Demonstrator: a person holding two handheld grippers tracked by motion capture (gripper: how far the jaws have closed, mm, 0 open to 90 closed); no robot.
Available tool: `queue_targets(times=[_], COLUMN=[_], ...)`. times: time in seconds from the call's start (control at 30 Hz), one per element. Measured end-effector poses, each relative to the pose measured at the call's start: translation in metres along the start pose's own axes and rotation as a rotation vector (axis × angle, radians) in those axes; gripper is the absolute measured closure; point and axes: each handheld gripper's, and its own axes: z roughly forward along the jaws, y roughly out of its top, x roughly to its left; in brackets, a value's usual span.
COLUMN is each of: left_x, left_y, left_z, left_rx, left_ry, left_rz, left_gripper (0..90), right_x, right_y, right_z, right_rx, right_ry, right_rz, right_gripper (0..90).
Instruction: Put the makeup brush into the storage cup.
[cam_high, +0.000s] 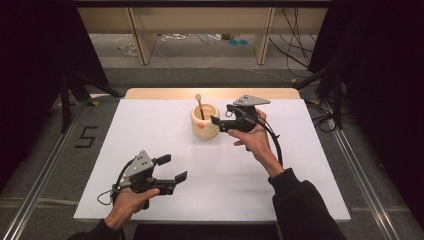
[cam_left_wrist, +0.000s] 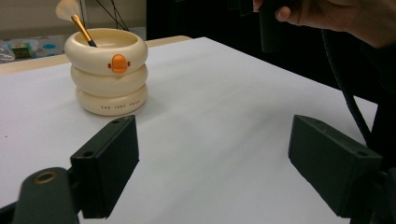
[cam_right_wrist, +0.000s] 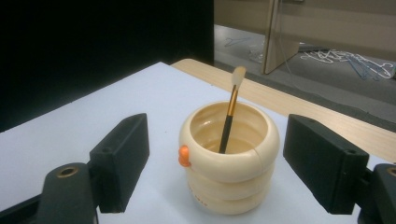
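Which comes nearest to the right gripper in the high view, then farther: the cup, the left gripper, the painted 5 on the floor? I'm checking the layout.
From the right gripper, open beside the cup:
1. Cup, just left of its jaws, mid-table, with a brush standing in it.
2. Left gripper, open, near the table's front left.
3. Painted 5, on the floor off the table's left edge.

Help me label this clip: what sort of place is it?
Probably a lab recording rig, not a home: a bare white table ringed by black curtains, loose cables on the floor, and a lone cup as prop.
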Motion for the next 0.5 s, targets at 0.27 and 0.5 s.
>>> queue_targets(times=[0.27,0.5], left_x=[-0.0001,0.0], left_y=[-0.0001,-0.0001], left_z=[0.0004,0.0002], left_rx=[-0.004,-0.006], left_ry=[-0.005,-0.001], left_rz=[-0.002,-0.001], left_gripper=[15.9,15.9], right_x=[0.0048,0.0083], right_y=[-0.0029,-0.0051], right_z=[-0.0048,-0.0066], right_rx=[0.007,0.003], right_ry=[0.012,0.02], right_rz=[0.002,-0.002], right_gripper=[23.3,23.2])
